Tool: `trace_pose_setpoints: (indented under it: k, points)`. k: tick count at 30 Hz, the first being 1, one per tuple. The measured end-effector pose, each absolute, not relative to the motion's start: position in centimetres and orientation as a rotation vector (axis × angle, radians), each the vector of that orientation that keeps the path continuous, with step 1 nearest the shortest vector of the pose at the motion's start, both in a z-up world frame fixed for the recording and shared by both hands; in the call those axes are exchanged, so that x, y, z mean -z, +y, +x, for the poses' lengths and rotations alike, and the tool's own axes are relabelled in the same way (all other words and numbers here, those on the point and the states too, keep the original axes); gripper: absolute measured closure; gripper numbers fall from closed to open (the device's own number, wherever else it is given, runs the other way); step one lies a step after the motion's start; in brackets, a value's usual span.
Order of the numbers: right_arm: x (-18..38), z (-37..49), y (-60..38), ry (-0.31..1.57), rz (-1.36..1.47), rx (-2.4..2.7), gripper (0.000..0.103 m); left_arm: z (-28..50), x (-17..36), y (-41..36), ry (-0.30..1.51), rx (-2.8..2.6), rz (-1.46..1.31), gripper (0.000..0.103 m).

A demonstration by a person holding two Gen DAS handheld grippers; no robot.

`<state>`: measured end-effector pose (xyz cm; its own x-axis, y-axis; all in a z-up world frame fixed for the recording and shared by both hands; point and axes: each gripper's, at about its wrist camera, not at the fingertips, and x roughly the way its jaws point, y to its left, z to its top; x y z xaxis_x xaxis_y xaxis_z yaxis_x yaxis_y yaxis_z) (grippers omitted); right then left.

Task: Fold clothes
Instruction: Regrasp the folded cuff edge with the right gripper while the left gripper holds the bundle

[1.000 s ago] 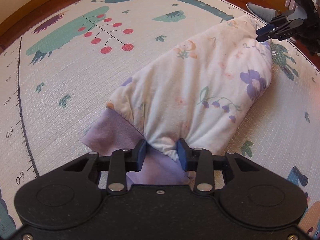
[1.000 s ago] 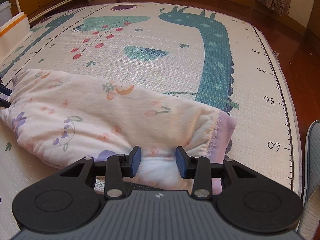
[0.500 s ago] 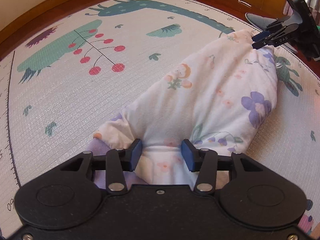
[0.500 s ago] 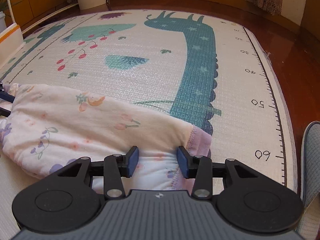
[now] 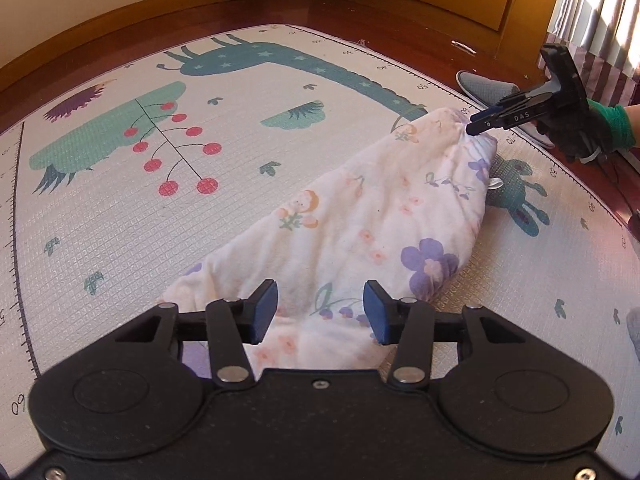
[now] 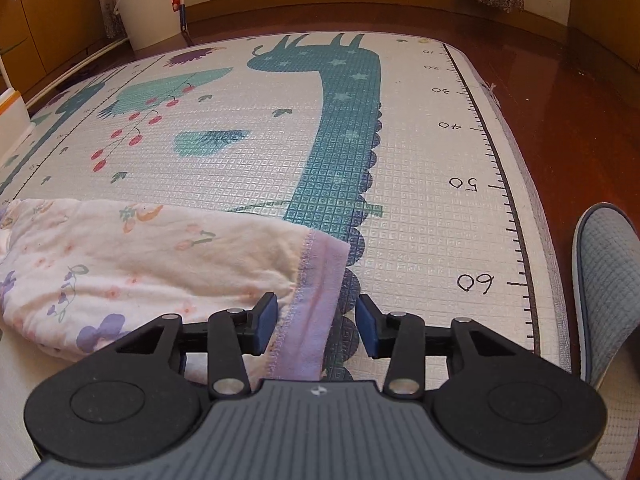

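While the flowery garment (image 5: pixel 376 236) lies folded long on the play mat (image 5: pixel 120 240), the left gripper (image 5: pixel 320 312) sits over one end with its jaws wide apart, holding nothing. The right gripper (image 6: pixel 316 324) is wide apart too (over the purple cuff (image 6: pixel 312 300)), gripping nothing. A grey slipper (image 6: pixel 604 280) waits nearby.

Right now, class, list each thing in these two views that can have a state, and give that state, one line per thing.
left gripper: fingers open, floral cloth lying between them, not clamped.
right gripper: fingers open over the purple hem.
floral garment: folded over into a long bundle, lying on the mat.
play mat: spread flat on the wooden floor.
grey slipper: lying at the mat's edge, beside the ruler markings.
white bucket: upright on the floor beyond the mat.
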<state>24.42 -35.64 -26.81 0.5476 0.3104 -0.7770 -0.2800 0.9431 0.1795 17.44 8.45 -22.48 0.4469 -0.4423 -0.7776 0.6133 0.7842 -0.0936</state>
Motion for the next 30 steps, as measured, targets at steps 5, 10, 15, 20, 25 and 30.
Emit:
trace_pose_setpoints:
  k: [5, 10, 15, 20, 25, 30]
  points:
    - [26.4, 24.7, -35.4, 0.929, 0.087, -0.397, 0.086, 18.2, 25.1, 8.6, 0.961, 0.623, 0.238, 0.057]
    - [24.3, 24.4, -36.4, 0.897, 0.134, -0.369, 0.090, 18.7, 24.6, 8.8, 0.962, 0.614, 0.210, 0.057]
    - [24.3, 26.8, -36.8, 0.955, 0.113, -0.310, 0.087, 19.0, 25.1, 9.3, 0.984, 0.588, 0.197, 0.057]
    - [25.6, 26.7, -38.2, 0.956, 0.184, -0.249, 0.069, 19.1, 25.6, 9.3, 1.001, 0.588, 0.213, 0.056]
    - [27.3, 25.3, -38.4, 1.021, 0.270, -0.318, 0.049, 18.5, 24.8, 9.6, 0.999, 0.616, 0.219, 0.054]
    - [27.9, 23.3, -36.8, 1.139, 0.367, -0.363, 0.084, 18.9, 25.4, 10.7, 1.058, 0.627, 0.273, 0.052]
